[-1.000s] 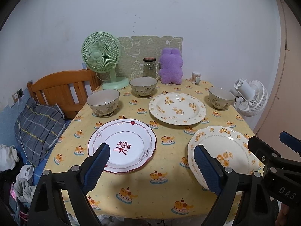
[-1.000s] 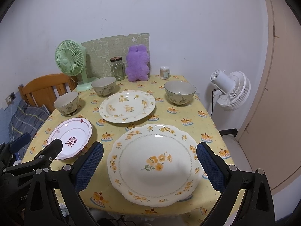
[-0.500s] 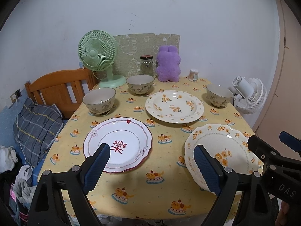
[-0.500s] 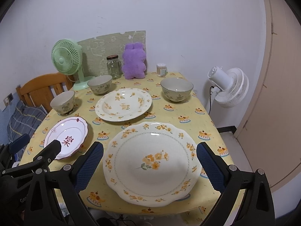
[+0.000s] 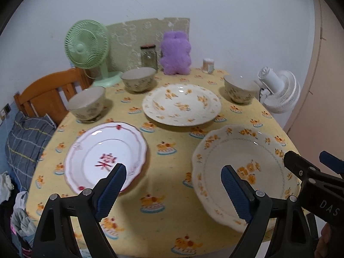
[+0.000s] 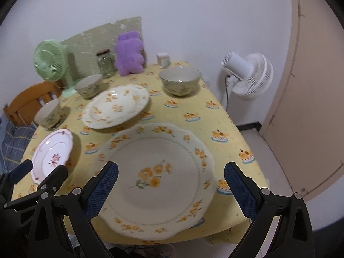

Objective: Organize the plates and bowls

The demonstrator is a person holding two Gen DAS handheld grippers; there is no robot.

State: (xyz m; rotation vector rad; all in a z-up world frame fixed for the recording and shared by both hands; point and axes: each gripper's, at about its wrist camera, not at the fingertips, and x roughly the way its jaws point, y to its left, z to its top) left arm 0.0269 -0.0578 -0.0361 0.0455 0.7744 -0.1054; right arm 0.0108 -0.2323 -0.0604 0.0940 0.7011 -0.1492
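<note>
Both cameras now sit closer to the worktop [image 5: 167,193] than half a second ago, so the plates loom larger, and the right view has tipped a little.

Left to right in the left wrist view: a pile of clothes [image 5: 19,219] and a plaid pillow [image 5: 25,139] lie beside a wooden chair [image 5: 47,92]. A yellow cloth printed with small cakes covers the worktop. At the back stand a green fan [image 5: 87,45], a patterned board [image 5: 133,40], a glass jar [image 5: 148,57], a purple plush toy [image 5: 176,53] and a small white container [image 5: 208,65]. A white fan [image 5: 279,92] stands off the right edge, by a beige door [image 6: 318,86].

Three flowered bowls [image 5: 87,103] [image 5: 138,82] [image 5: 240,88] sit apart. A red-trimmed plate [image 5: 103,154] lies front left, a yellow-flowered plate [image 5: 181,105] mid-worktop, a big scalloped plate [image 6: 157,178] front right.

The left tongs [image 5: 172,191] are spread wide and hold nothing; so are the right tongs [image 6: 172,191], above the scalloped plate. The right tool's body reads "DAS".
</note>
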